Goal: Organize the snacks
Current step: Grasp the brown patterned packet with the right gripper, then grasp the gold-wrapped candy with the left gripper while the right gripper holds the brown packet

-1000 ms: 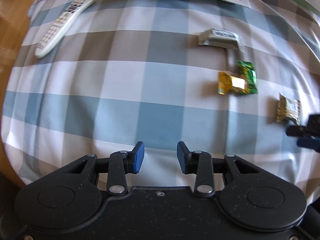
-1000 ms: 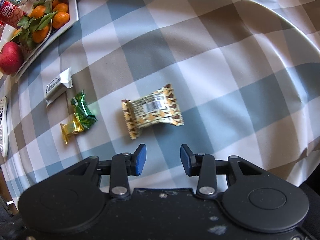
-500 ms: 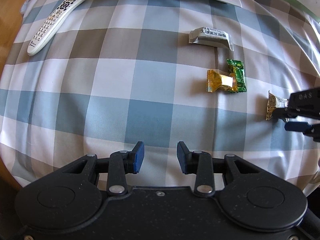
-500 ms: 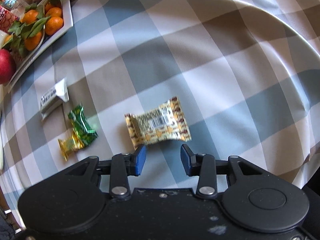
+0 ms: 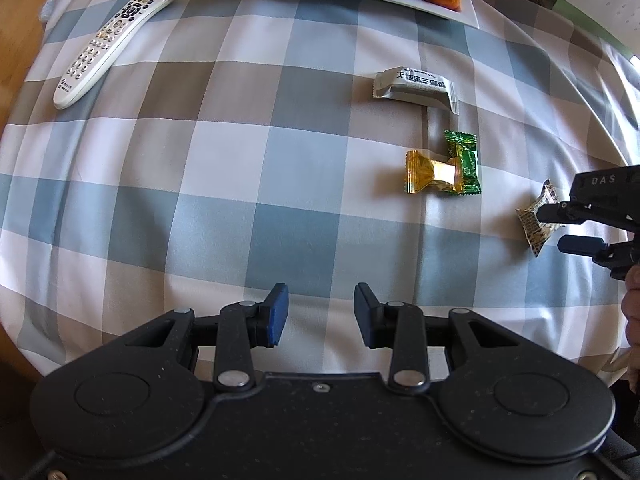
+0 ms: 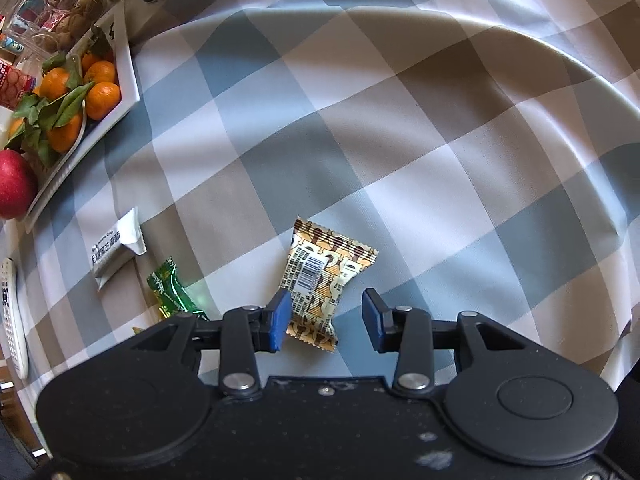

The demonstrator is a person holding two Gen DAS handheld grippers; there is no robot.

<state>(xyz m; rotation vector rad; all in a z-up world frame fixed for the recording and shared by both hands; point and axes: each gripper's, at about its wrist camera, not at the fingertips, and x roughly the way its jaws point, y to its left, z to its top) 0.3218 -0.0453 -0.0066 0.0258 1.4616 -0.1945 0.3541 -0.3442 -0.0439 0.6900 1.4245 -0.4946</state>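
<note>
Right gripper point(image 6: 323, 320): your jaws are opening and stand apart; the patterned snack point(image 6: 320, 280) lies partly between them, against your left pad, with a gap to the right one.
Left gripper point(image 5: 321, 314): your jaws are spread, with only bare tablecloth point(image 5: 200, 184) between them.
Other snacks: ahead and right of your left gripper, the gold candy point(image 5: 430, 171) touches the green candy point(image 5: 466, 162); the white bar point(image 5: 416, 89) lies beyond them.
Remote point(image 5: 112, 44): far ahead, left.
</note>
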